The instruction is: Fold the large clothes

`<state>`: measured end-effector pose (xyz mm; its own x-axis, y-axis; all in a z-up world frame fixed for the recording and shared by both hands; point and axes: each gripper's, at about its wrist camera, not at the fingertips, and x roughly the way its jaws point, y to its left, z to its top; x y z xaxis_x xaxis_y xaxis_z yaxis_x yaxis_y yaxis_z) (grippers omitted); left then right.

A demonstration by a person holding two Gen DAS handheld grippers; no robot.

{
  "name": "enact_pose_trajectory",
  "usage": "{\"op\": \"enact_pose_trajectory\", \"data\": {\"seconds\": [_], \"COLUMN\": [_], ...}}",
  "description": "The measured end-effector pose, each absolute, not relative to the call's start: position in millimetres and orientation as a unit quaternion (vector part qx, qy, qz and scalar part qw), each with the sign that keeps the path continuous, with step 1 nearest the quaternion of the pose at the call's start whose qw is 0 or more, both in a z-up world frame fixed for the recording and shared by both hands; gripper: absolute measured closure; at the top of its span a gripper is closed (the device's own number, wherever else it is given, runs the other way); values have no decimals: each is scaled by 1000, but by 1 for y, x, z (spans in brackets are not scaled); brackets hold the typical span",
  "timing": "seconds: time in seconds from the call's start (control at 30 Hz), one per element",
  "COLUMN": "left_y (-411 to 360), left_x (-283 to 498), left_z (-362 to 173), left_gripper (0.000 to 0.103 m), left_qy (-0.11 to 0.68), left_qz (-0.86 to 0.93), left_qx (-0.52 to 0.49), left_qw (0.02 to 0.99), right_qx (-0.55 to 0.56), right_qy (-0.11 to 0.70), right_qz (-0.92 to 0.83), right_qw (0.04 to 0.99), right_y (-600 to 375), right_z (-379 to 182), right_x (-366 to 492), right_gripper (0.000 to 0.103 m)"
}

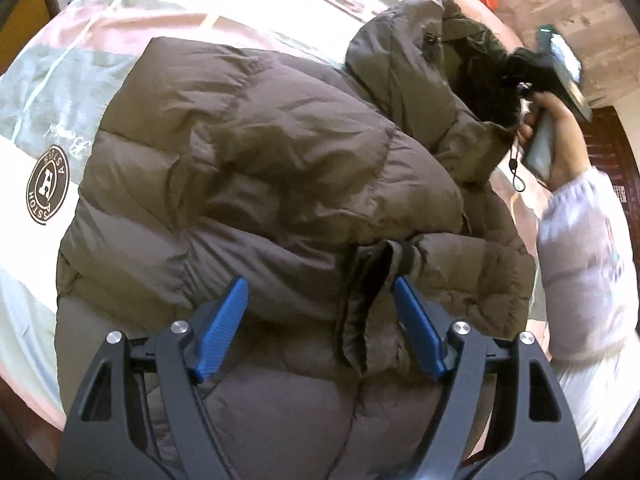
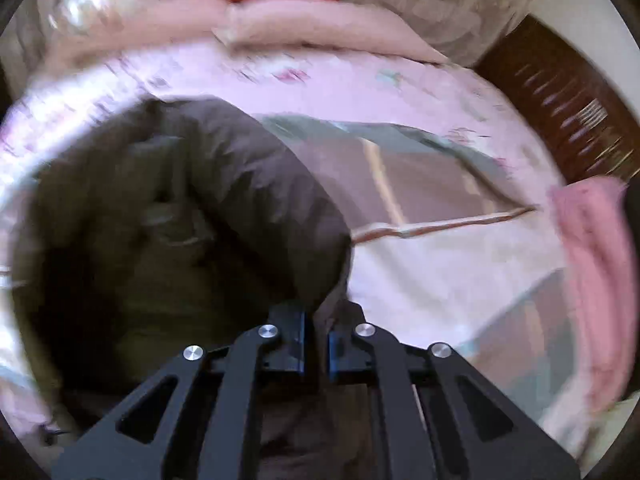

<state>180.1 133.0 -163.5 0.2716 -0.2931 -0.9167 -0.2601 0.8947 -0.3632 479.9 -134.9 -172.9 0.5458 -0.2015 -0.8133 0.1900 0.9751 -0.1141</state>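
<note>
- The olive-brown puffer jacket (image 1: 256, 168) lies spread on the bed (image 1: 60, 92), over a pale printed bedsheet, and it fills the middle of the left wrist view.
- The left tool (image 1: 320, 284) hovers over the near part of the jacket with its blue fingers (image 1: 222, 328) wide apart, gripping nothing; a cuff with a dark strap (image 1: 400, 256) lies between and just beyond them.
- The right tool (image 2: 318, 320) is clenched on a fold of the dark jacket fabric (image 2: 192, 208), and this piece is raised off the bed at the far right, near the hood (image 1: 420, 60).
- I judge that the step in hand is to bring the hood or upper part over the body of the jacket.
- The next move probably asks the right tool to lay this part flat on the body, while the left tool holds the near side down or takes the cuff.
- The right wrist view is blurred, so the exact grip is not clear.
</note>
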Motion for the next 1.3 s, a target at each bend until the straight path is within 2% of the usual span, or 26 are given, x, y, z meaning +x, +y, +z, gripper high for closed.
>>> {"op": "enact_pose_trajectory", "data": {"seconds": [0.1,0.23,0.33,0.37,0.4,0.43,0.47,0.5,0.6,0.67,0.77,0.87,1.07,1.13,1.17,1.2,1.3], "left_y": [138,145,154,157,159,162,164,165,162,162,156,145,131,130,131,132,137], "left_x": [181,177,167,162,159,154,150,147,145,147,156,170,186,188,187,187,185], "left_z": [-168,-167,-159,-154,-152,-147,-142,-138,-133,-131,-135,-147,-170,-177,-179,-179,-167], "left_gripper": [26,26,26,26,26,26,26,26,24,21,20,20,17,17,17,17,17], "left_qy": [607,601,583,575,568,557,545,538,525,516,509,516,534,542,546,545,527], "left_qz": [3,27,52,58,62,69,77,82,83,80,73,52,29,33,39,39,53], "left_qx": [-230,-234,-252,-263,-271,-280,-283,-280,-277,-288,-290,-293,-310,-311,-314,-319,-303], "left_qw": [761,764,771,773,775,779,785,791,801,803,807,804,786,780,776,775,792], "right_qx": [5,73,92,84,68,29,18,32,58,69,188,322,452,462,450,448,450], "right_qy": [406,330,315,345,370,405,415,420,493,510,513,546,559,528,528,527,510], "right_qz": [-25,121,185,183,158,76,16,-9,32,101,181,209,170,167,161,163,205], "right_qw": [913,933,926,917,913,911,909,907,867,852,818,744,674,692,702,703,703], "right_y": [-128,-164,-207,-221,-229,-243,-254,-264,-264,-248,-238,-222,-197,-197,-195,-194,-191], "right_z": [-134,-72,-63,-75,-86,-107,-120,-131,-146,-145,-154,-191,-256,-256,-254,-252,-229], "right_x": [424,300,219,200,190,174,163,152,148,143,146,165,184,186,188,189,183], "right_gripper": [96,96,94,87,63,44,10,4,4,4,4,4,5,41,79,86,88]}}
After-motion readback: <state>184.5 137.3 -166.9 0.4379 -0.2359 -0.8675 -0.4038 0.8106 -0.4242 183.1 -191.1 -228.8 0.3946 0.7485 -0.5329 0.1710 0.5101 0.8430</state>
